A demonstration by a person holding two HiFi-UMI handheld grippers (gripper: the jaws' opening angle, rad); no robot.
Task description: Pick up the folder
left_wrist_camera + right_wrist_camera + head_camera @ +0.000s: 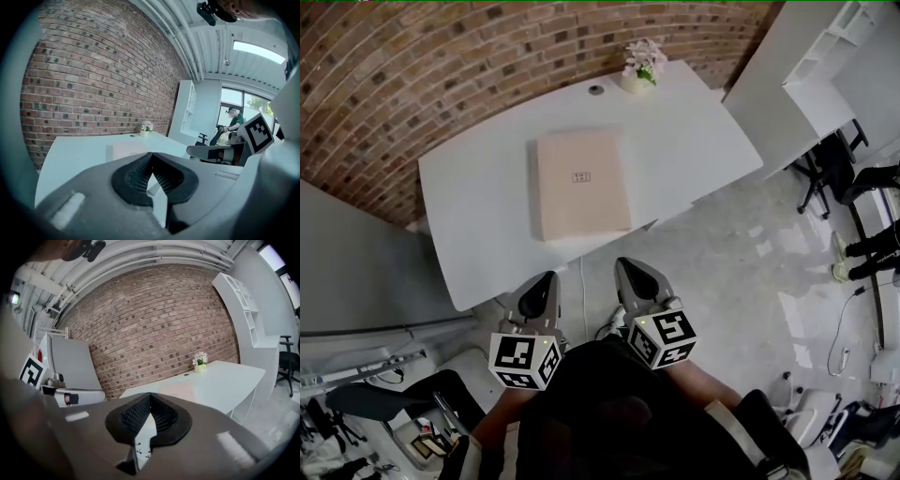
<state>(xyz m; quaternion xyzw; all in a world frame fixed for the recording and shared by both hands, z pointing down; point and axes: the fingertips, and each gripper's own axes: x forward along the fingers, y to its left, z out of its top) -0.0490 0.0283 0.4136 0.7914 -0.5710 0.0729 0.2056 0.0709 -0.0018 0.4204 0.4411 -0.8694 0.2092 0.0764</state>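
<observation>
A pale pink folder lies flat in the middle of the white table. In the left gripper view the folder shows beyond the jaws, and in the right gripper view the folder peeks over them. My left gripper and right gripper hang side by side short of the table's near edge, both pointing at the table. Each is shut with nothing between its jaws. Neither touches the folder or the table.
A small pot of flowers stands at the table's far edge by the brick wall. A white shelf unit and office chairs stand at the right. A grey cabinet sits at the left.
</observation>
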